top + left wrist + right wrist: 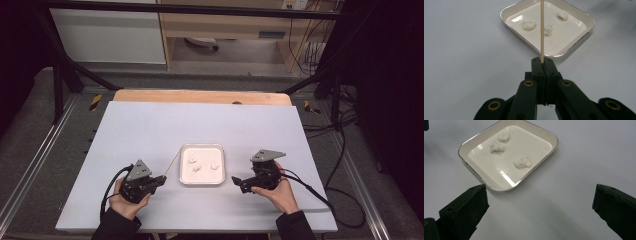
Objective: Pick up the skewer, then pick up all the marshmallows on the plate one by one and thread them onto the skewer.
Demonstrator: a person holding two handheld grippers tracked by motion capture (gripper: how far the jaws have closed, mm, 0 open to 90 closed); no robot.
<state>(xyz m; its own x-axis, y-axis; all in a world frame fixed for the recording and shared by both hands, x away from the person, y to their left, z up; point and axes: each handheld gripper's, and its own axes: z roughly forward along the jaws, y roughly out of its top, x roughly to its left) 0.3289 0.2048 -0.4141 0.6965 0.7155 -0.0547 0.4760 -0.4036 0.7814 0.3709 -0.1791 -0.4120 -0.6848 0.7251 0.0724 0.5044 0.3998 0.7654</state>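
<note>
Skewer: a thin, pale wooden stick (542,30), straight and smooth, is lying clamped at its base in the left tool (542,65), whose jaws are clenched on it.
Direction: its long axis is running from the tool up and over the near rim of the tray (584,35), tip toward the tray's middle.
Tray: a glossy white, square dish with rounded corners is sitting mid-bench (150,130), carrying three lumpy white pieces (529,25).
Right tool: the right tool (539,202) is hanging released, jaws wide apart, just beside the tray.

Grey floor (30,125), black frame (65,65), wood shelf unit (225,25) behind, cables (312,50) at right.
</note>
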